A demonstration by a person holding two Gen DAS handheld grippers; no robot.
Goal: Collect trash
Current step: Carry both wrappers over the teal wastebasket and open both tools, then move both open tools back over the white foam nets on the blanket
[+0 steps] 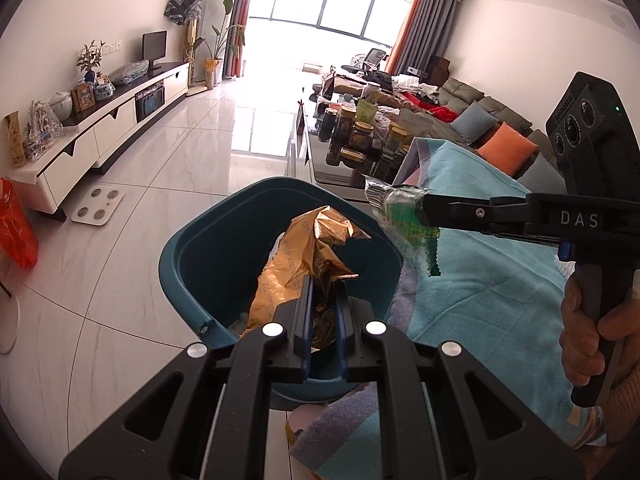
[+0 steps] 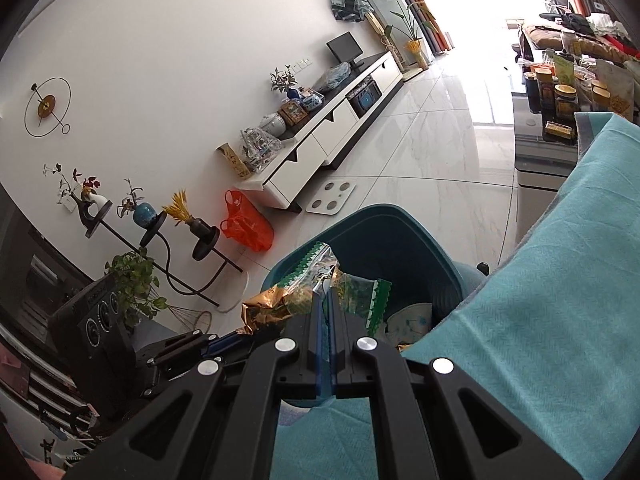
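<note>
Currently two pieces of trash are in hand, both at the bin. Gold wrapper (image 1: 316, 256) is clamped in the left gripper (image 1: 323, 280), held over the open mouth of the teal bin (image 1: 192, 256) so it falls inside on release. Green-and-clear wrapper (image 1: 400, 220) is clamped in the right gripper (image 1: 420, 210), tongs pressed together on its crumpled end, rest dangling. It hangs over the bin's rim on the side nearest the teal cloth (image 1: 480, 272), so it probably wants to go a bit further over the opening before letting go. Bin stands on the tiled floor (image 1: 160, 184), pushed up against the cloth-covered edge, likely to keep the carry short. Right wrist view shows more paper trash already at the bin's bottom. Risk: light wrappers may stick to the pads or flutter out past the rim.
</note>
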